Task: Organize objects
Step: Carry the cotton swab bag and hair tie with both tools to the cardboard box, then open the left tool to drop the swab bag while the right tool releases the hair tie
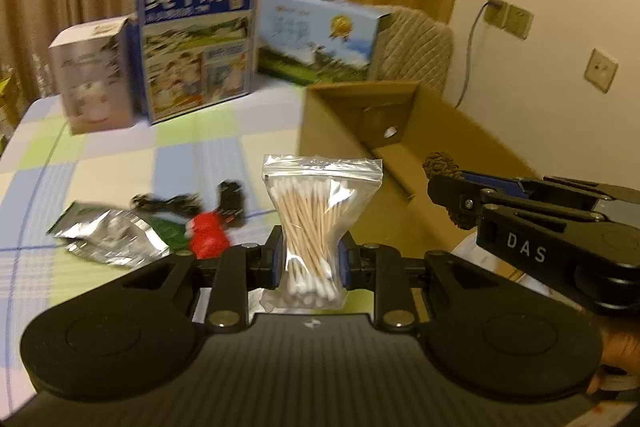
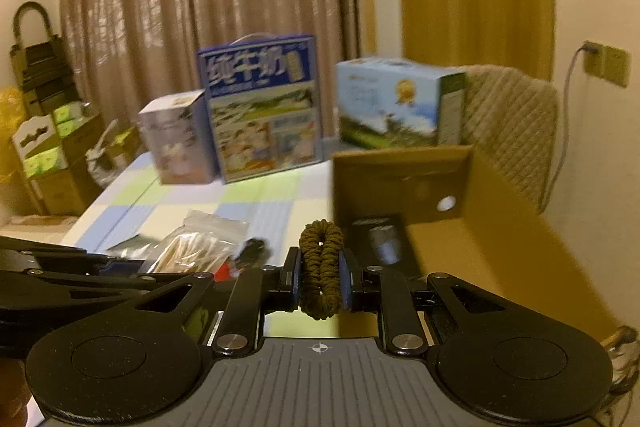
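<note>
My left gripper (image 1: 312,259) is shut on a clear zip bag of cotton swabs (image 1: 316,223), held upright above the checked tablecloth (image 1: 120,163). The same bag of cotton swabs (image 2: 200,243) appears at the lower left of the right wrist view. My right gripper (image 2: 321,273) is shut on a brown braided hair tie (image 2: 321,267) and hovers at the open cardboard box (image 2: 460,227). In the left wrist view the right gripper (image 1: 448,195) reaches in from the right with the hair tie (image 1: 440,165), over the cardboard box (image 1: 360,115).
On the cloth lie a silver foil pouch (image 1: 108,231), a red object (image 1: 208,235) and black items (image 1: 200,201). Three printed cartons stand at the back: a grey one (image 1: 96,79), a tall blue one (image 1: 196,43), a light blue one (image 1: 320,35). A padded chair (image 2: 512,131) is behind the box.
</note>
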Tool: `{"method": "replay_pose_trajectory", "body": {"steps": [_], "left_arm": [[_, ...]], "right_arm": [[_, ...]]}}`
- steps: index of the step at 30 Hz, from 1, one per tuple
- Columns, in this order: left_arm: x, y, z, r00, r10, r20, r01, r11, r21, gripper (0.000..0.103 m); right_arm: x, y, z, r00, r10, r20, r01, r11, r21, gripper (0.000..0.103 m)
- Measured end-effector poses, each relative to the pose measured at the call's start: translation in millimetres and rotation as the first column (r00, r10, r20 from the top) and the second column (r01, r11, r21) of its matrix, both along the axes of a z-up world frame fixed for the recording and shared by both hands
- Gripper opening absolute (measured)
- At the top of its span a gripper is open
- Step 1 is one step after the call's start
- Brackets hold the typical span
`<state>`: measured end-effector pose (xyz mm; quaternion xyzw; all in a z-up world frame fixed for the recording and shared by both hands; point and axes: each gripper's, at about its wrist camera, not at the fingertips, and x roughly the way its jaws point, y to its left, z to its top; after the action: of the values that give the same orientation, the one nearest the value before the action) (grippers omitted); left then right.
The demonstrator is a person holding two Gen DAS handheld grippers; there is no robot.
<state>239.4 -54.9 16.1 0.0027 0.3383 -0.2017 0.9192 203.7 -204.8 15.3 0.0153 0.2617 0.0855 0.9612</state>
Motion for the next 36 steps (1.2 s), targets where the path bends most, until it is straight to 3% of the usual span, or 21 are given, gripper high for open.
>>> {"method": "replay_pose_trajectory", "body": {"steps": [6,9,20,21,24,36], "left_arm": [[6.4,-33.3,6.5,0.999,-0.040,0.010,0.040,0.999,-0.029,0.022],[8.8,-46.6,6.3,0.998,-0.058,0.008,0.058,0.998,-0.035,0.022],[20.1,-86.9,-1.5,0.992,-0.125,0.002,0.125,0.991,-0.047,0.022],[21.2,-91.0,-3.2,0.990,-0.138,0.001,0.138,0.989,-0.051,0.024],[24.3,-97.1,-7.1,0.989,-0.147,0.004,0.147,0.985,-0.089,0.053],[26.0,-72.9,-5.6,0.996,-0.081,0.021,0.082,0.994,-0.078,0.055]], "right_arm": [[4.1,-40.5,13.6,0.995,-0.096,0.019,0.096,0.995,-0.016,0.016],[7.1,-62.8,11.4,0.989,-0.147,-0.008,0.148,0.988,0.036,0.016],[11.6,-103.3,1.3,0.970,-0.236,-0.053,0.239,0.968,0.076,0.016],[12.2,-104.1,0.6,0.970,-0.238,-0.051,0.241,0.968,0.070,0.016],[12.5,-111.1,-2.2,0.965,-0.257,-0.056,0.261,0.962,0.076,0.016],[12.2,-109.3,-4.1,0.977,-0.204,-0.062,0.210,0.973,0.100,0.016]]}}
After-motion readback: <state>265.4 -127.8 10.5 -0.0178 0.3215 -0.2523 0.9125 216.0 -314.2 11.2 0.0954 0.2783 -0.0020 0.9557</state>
